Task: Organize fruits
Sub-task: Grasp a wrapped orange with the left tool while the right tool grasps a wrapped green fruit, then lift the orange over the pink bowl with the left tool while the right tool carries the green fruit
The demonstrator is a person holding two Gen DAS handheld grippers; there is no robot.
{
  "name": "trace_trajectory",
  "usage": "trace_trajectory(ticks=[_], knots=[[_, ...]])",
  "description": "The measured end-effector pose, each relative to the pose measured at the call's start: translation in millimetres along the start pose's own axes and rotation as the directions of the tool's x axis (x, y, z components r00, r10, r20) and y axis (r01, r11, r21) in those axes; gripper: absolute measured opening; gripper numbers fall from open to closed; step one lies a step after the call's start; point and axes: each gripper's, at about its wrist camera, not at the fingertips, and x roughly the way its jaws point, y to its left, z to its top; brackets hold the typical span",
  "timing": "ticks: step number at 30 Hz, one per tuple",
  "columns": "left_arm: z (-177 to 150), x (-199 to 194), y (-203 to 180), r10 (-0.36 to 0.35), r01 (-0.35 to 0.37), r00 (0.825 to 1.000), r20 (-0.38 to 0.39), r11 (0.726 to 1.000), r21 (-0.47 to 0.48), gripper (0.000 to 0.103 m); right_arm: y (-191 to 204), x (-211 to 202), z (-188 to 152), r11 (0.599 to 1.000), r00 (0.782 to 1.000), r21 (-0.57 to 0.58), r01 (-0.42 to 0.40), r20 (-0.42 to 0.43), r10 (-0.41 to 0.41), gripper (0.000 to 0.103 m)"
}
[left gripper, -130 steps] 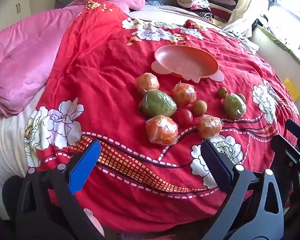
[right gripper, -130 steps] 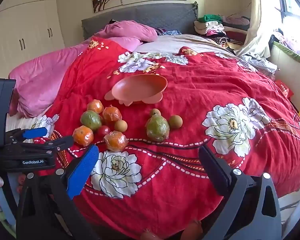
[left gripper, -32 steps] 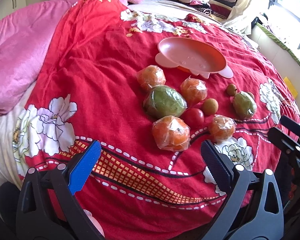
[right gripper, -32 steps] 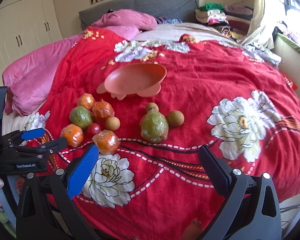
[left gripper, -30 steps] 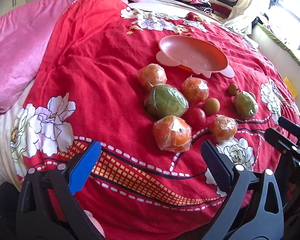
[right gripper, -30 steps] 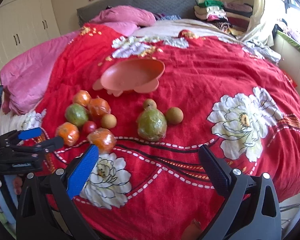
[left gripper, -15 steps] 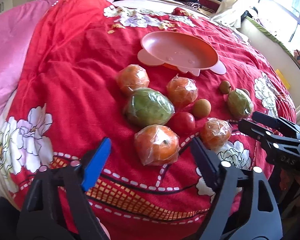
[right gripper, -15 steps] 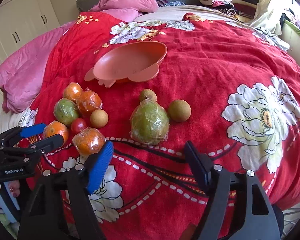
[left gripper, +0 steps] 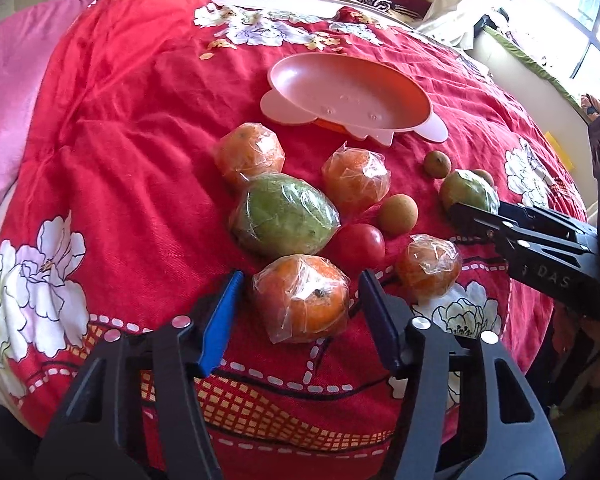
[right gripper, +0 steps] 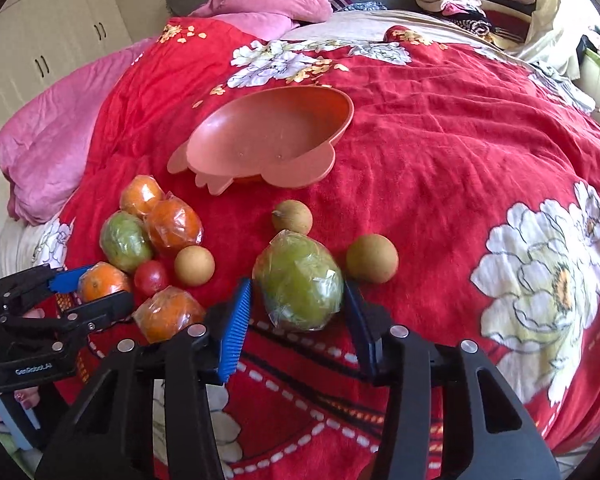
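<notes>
Behind the green fruit [right gripper: 299, 281], a brown ball [right gripper: 372, 258], left view hides it

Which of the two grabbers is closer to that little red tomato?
Left. The left gripper brackets the wrapped orange beside the tomato; the right gripper is farther, around a green fruit.

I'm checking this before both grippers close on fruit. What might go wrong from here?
1. The left gripper straddles a plastic-wrapped orange; the film may slip in the jaws.
2. A tomato sits close by, so the jaws could nudge it.
3. The right gripper brackets a wrapped green fruit on the soft red quilt; it may roll away.
</notes>
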Motion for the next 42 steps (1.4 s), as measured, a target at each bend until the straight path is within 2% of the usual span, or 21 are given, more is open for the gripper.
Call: trace_trajectory(ticks=[5, 10, 17, 26, 42], knots=[[1, 3, 2, 0.002, -0.002, 1.0, -0.006, 1.0, 0.011, 0.039, -3, 1, 2, 1.0, 1.0, 0.004, -0.015, 0.016, 0.015, 0.041], [3, -1, 3, -0.013, 0.013, 1.0, -0.005, 1.0, 0.013, 0.037, -7, -6, 0, 0.997, 0.997, 0.039, -0.067, 0.03, 0.066, 0.041], [15, -23, 7, -0.068, 0.068, 0.997, 0.028, 0.998, -0.005, 0.037, -1, -16, -1, 0.993, 0.993, 0.029, -0.111, 0.042, 0.109, 0.041], [52, -28, 12, -0.061, 0.062, 0.996, 0.063, 0.998, -0.005, 0.037, 1, -33, 20, 0.994, 0.989, -0.004, -0.112, 0.091, 0.112, 0.041], [130, 10, 1, -0.081, 0.08, 0.996, 0.033, 0.996, 0.027, 0.037, -2, -17, 65, 0.994, 0.99, -0.065, -0.083, 0.109, 0.09, 0.041]])
